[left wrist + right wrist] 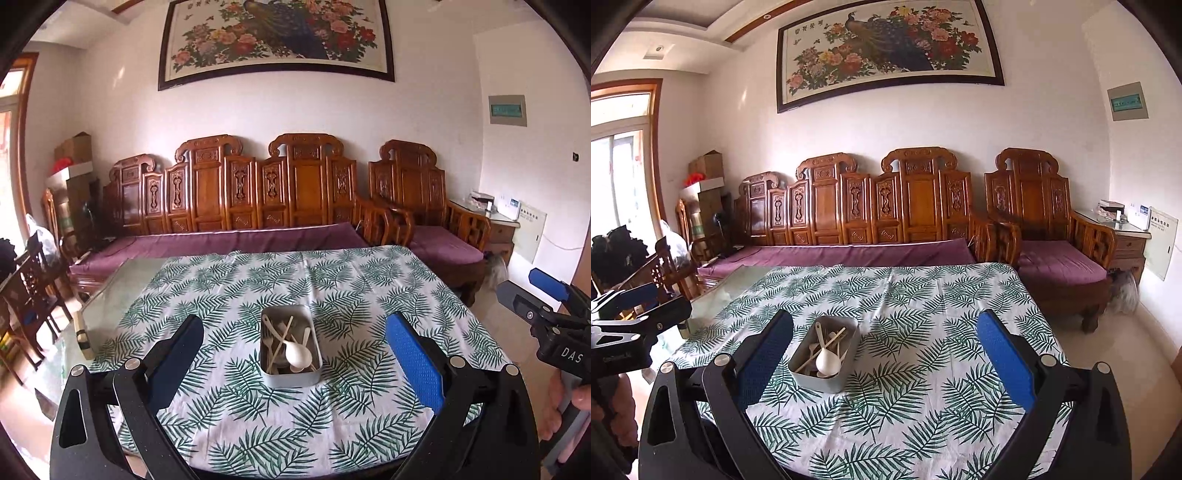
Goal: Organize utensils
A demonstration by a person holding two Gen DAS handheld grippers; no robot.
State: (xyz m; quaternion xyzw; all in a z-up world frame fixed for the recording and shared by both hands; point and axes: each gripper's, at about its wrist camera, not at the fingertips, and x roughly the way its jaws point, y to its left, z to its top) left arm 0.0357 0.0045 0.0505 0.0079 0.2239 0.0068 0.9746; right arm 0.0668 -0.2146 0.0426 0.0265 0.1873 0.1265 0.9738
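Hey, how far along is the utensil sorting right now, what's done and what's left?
Nothing looks sorted yet. The utensils, a white spoon among them, lie jumbled in the tin on the leaf-print cloth. Nothing is in hand: the left claw and right claw are both open and empty, held short of the tin. All the picking out and arranging is left.

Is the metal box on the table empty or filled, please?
Filled: the metal box holds a white spoon and other pale utensils.

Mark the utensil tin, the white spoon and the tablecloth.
utensil tin (291, 380), left wrist view, near wall.
white spoon (297, 355), left wrist view, bowl.
tablecloth (923, 406), right wrist view, bare patch.
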